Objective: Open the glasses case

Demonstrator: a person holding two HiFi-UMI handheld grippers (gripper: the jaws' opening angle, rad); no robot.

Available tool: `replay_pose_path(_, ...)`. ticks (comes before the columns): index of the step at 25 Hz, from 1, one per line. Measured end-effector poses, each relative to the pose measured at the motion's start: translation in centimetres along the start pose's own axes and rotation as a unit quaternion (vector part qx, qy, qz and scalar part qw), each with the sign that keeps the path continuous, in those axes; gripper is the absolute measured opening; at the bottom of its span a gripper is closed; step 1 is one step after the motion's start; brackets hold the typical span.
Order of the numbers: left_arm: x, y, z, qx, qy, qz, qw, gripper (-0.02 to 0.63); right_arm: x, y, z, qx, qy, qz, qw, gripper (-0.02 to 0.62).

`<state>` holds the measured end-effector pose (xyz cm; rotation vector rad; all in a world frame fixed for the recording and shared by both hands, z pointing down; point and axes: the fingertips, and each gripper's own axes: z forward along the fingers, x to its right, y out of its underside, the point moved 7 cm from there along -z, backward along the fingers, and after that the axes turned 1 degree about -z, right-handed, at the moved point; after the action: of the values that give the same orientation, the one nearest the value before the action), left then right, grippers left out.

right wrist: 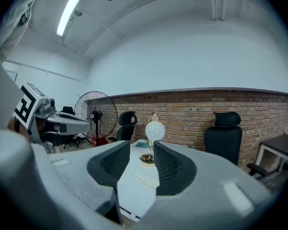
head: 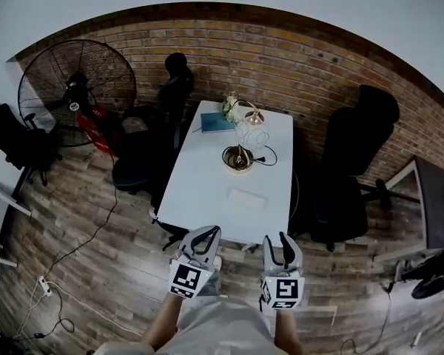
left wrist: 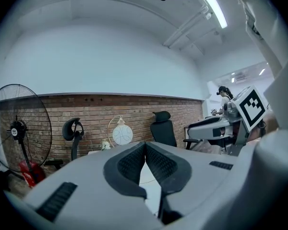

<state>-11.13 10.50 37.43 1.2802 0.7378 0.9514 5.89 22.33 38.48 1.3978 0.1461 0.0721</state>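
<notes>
The glasses case (head: 246, 199) is a flat white box lying closed near the front of the white table (head: 200, 191). It also shows past the jaws in the right gripper view, as the glasses case (right wrist: 146, 178). My left gripper (head: 208, 232) hangs just short of the table's near edge, its jaws touching at the tips with nothing between them (left wrist: 145, 145). My right gripper (head: 276, 238) is beside it, also short of the edge. The right gripper (right wrist: 141, 146) stands open with an empty gap. Neither gripper touches the case.
Behind the case stand a lamp with a round base (head: 238, 158), a blue book (head: 217, 122) and a small plant (head: 230, 106). Black office chairs (head: 351, 168) (head: 152, 150) flank the table. A floor fan (head: 75, 89) stands at the left, and cables (head: 55, 287) lie on the wooden floor.
</notes>
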Motion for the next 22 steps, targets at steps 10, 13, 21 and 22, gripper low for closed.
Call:
replay_pose_path(10, -5.2, -0.1, 5.1, -0.001, 0.013, -0.011, 0.9999, 0.006, 1.0, -0.9, 6.3, -0.015, 0.013, -0.001, 1.0, 0.156)
replay_pose_path(13, -7.1, -0.4, 6.5, -0.002, 0.017, -0.013, 0.9998, 0.006, 1.0, -1.4, 8.4, -0.019, 0.014, -0.004, 1.0, 0.156)
replay_pose_path(21, -11.4, -0.3, 10.2, 0.002, 0.033, -0.016, 0.9993, 0.006, 1.3, -1.9, 13.2, -0.03, 0.034, -0.005, 0.999, 0.156)
replay_pose_path(22, -11.9, -0.2, 10.6, 0.001, 0.035, -0.017, 0.9992, 0.006, 1.3, -2.0, 13.7, -0.031, 0.034, -0.007, 0.999, 0.156)
